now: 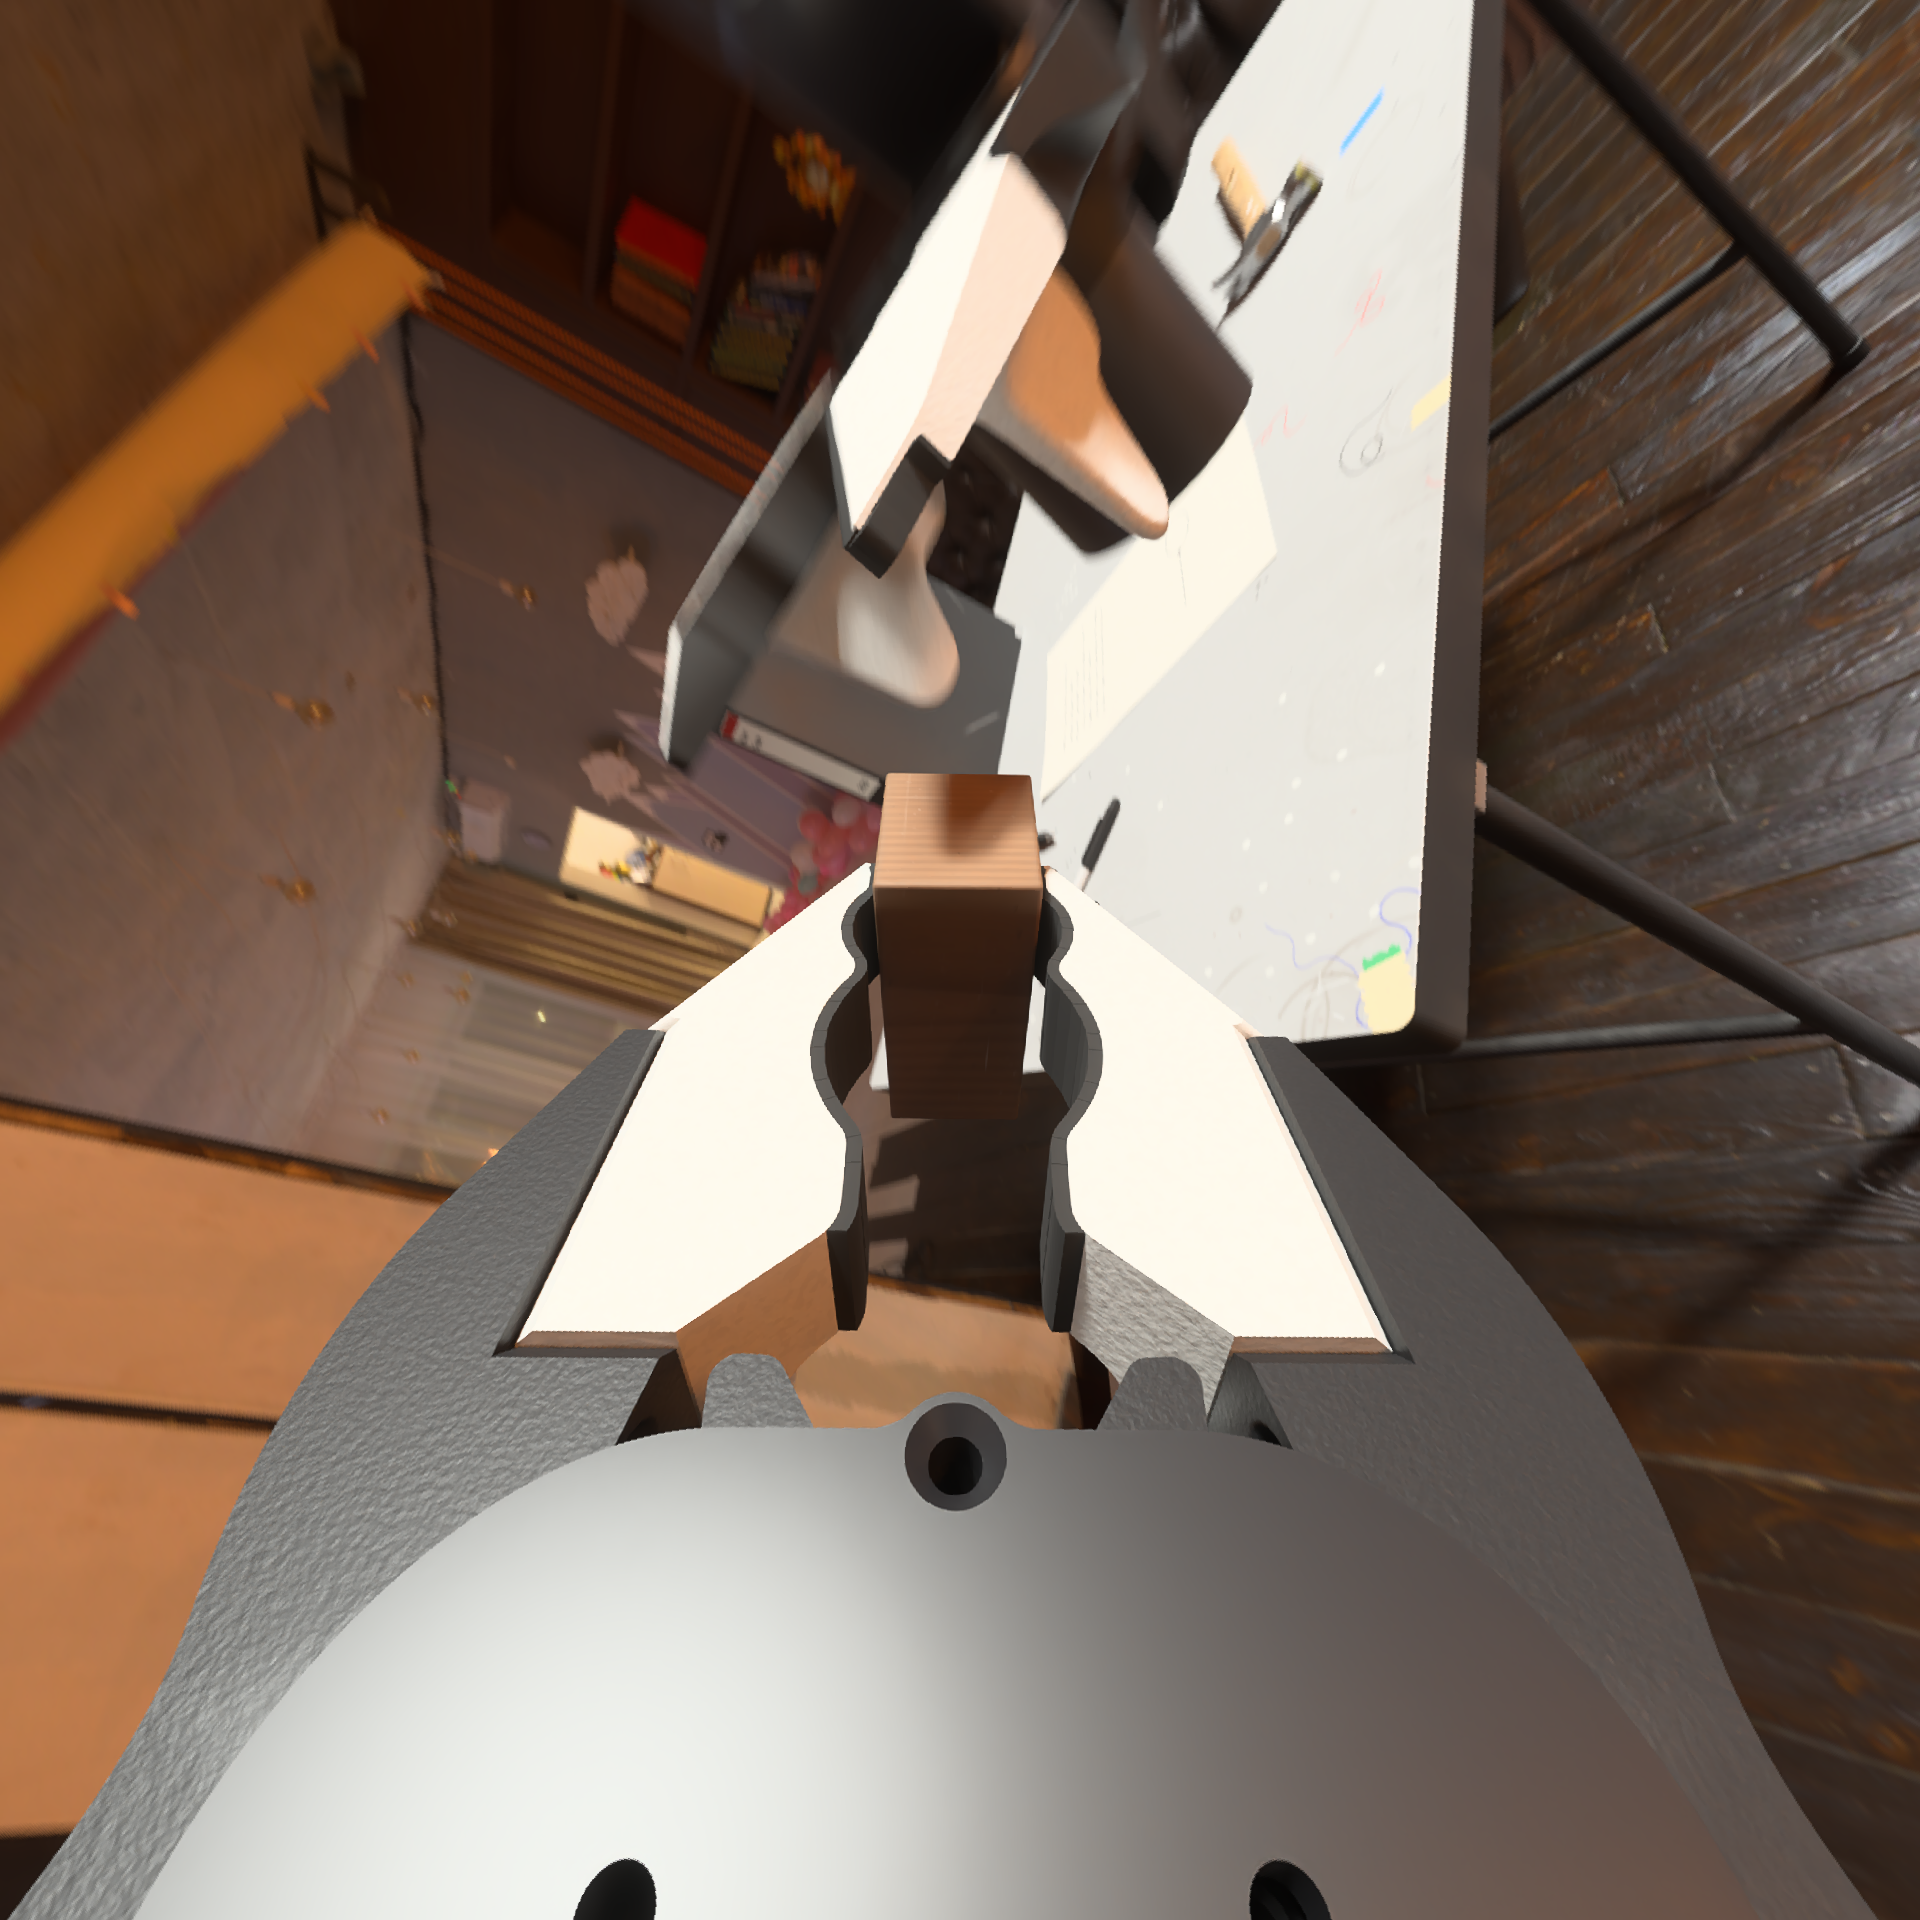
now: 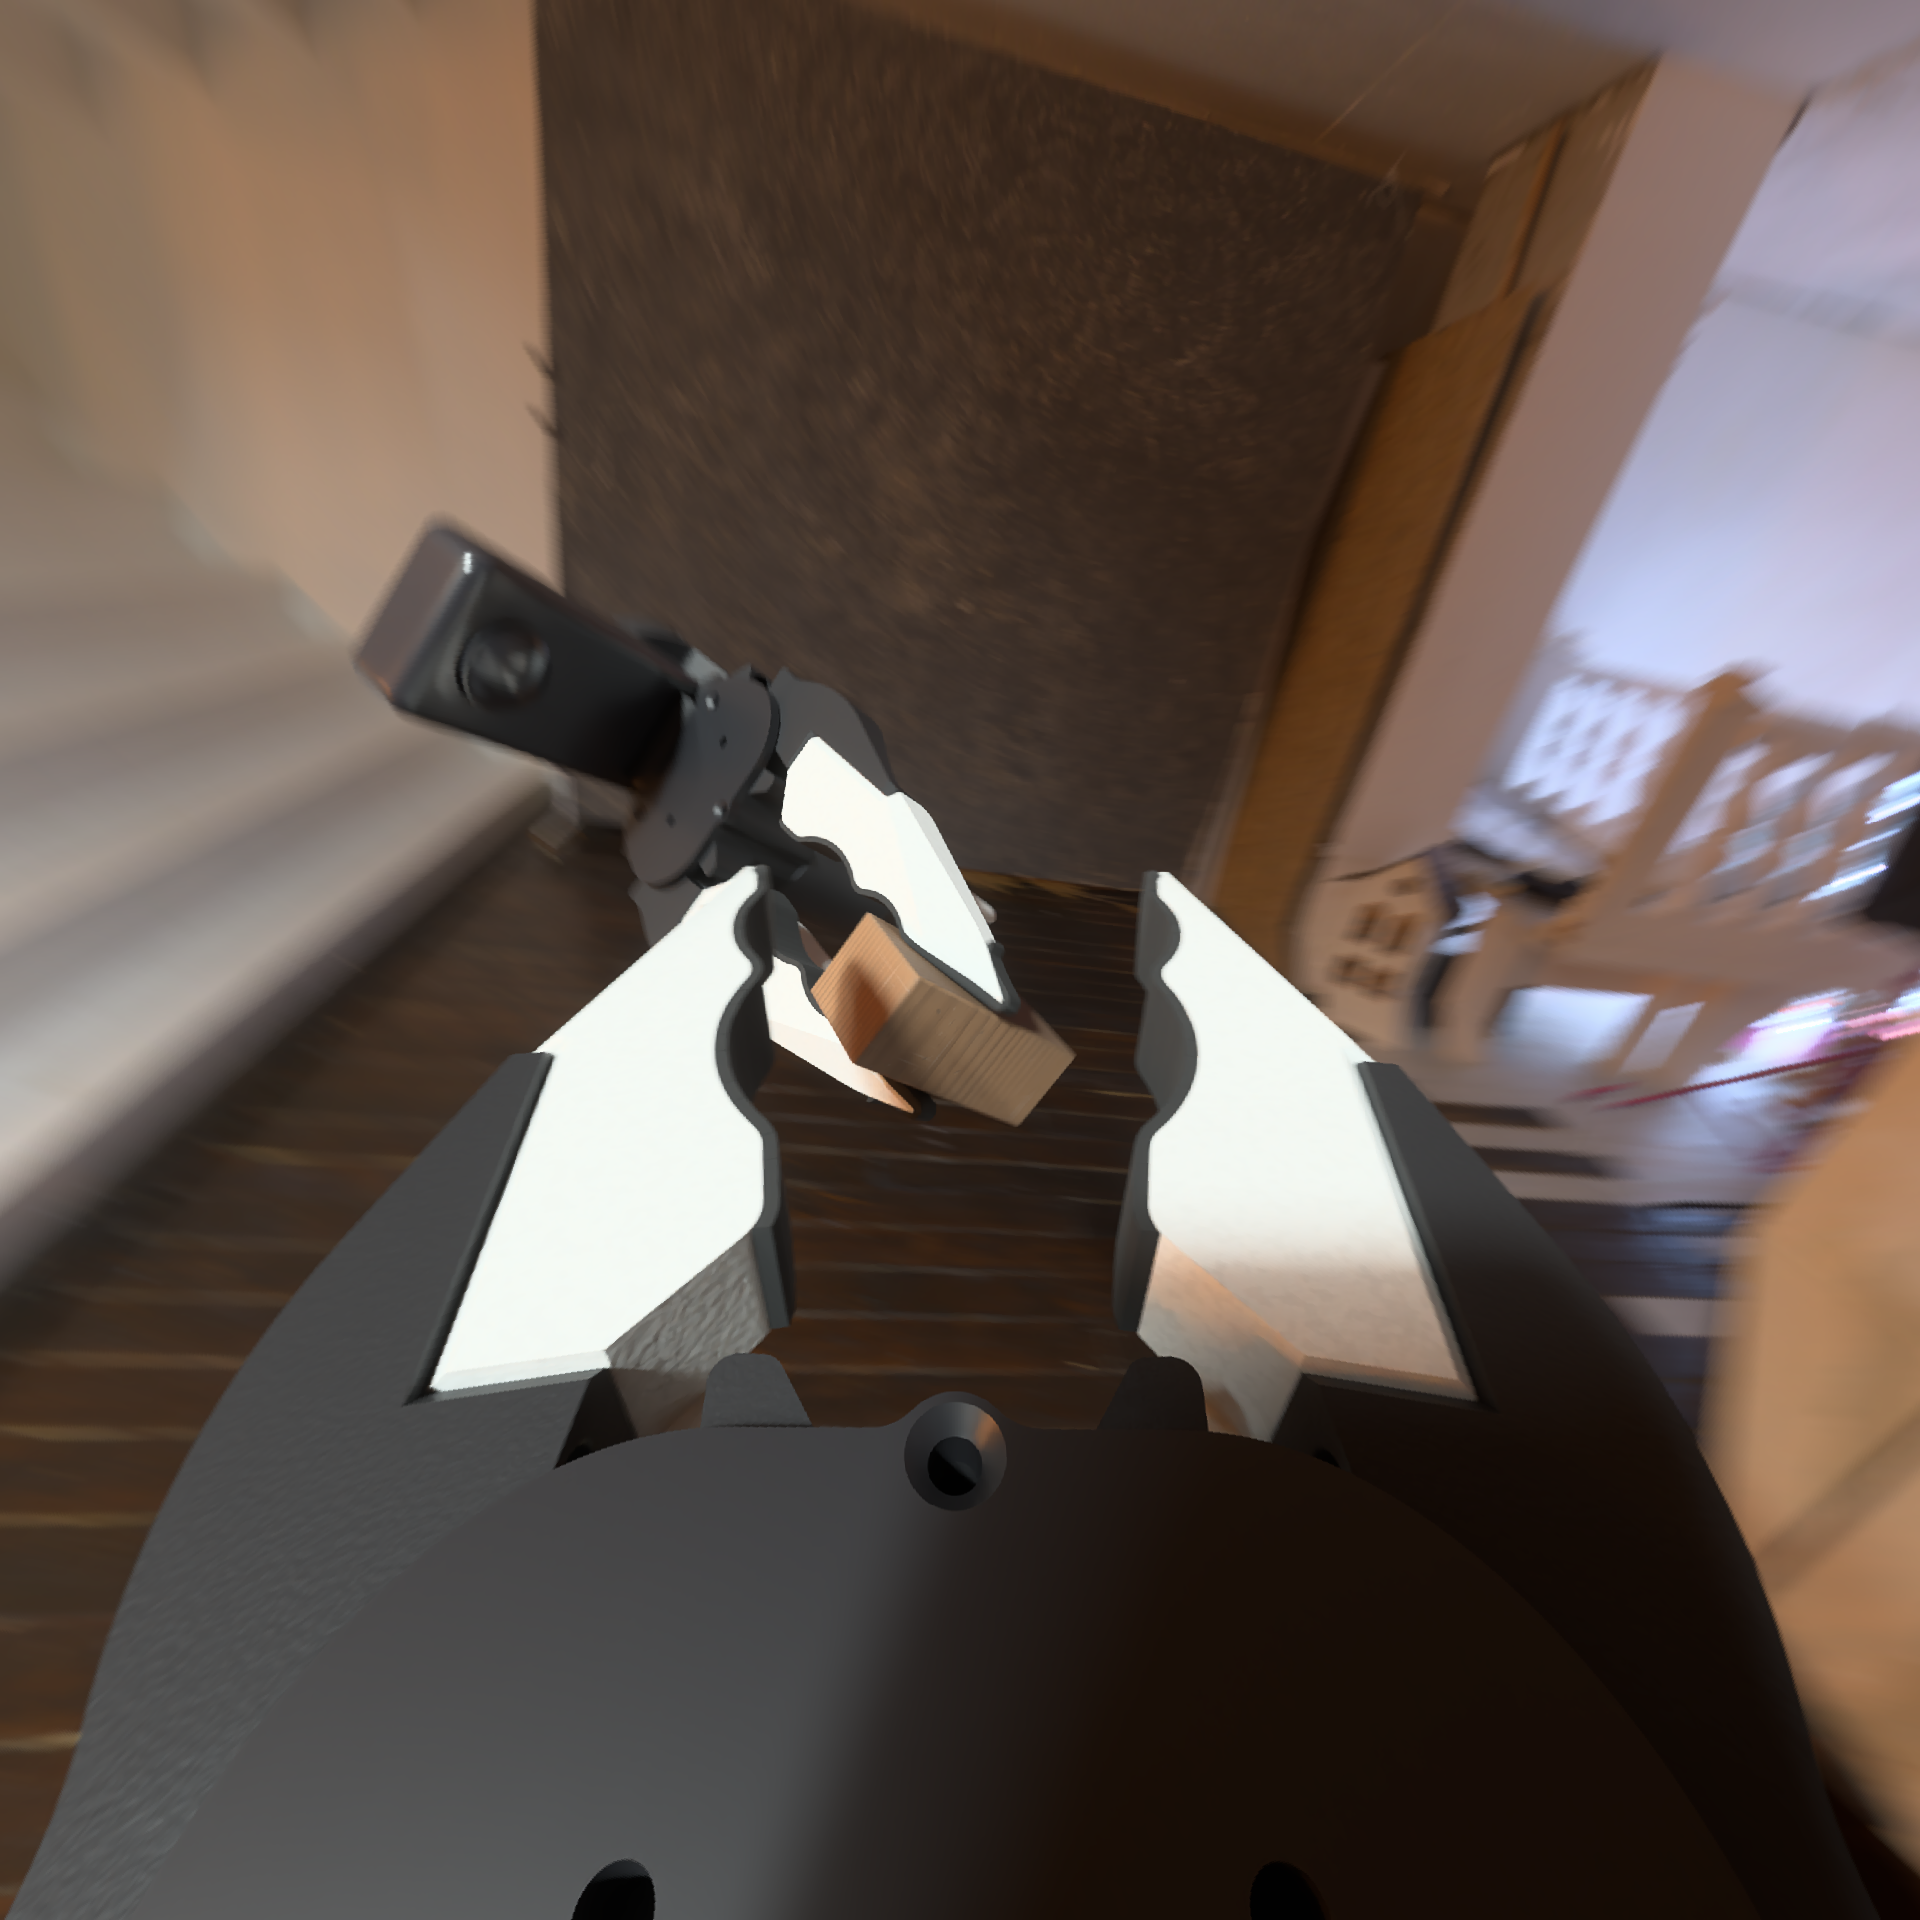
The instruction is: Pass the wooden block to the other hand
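The wooden block (image 1: 958, 940) is clamped between the fingertips of the left tongs (image 1: 956, 894), held in the air off the bench (image 1: 1340, 665), one end sticking out past the tips. In the right wrist view the block (image 2: 940, 1003) lies just ahead of the right tongs (image 2: 954, 894), whose fingers (image 2: 1226, 1060) stand spread and hold nothing. On the white bench lie a sheet of paper (image 1: 1153, 613) and a pen (image 1: 1099, 831).

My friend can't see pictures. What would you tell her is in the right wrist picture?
The right gripper has its white jaws wide open and empty, pointing at a wooden block just ahead. The left gripper holds that block, tilted, above a dark wooden floor. The room behind is blurred.
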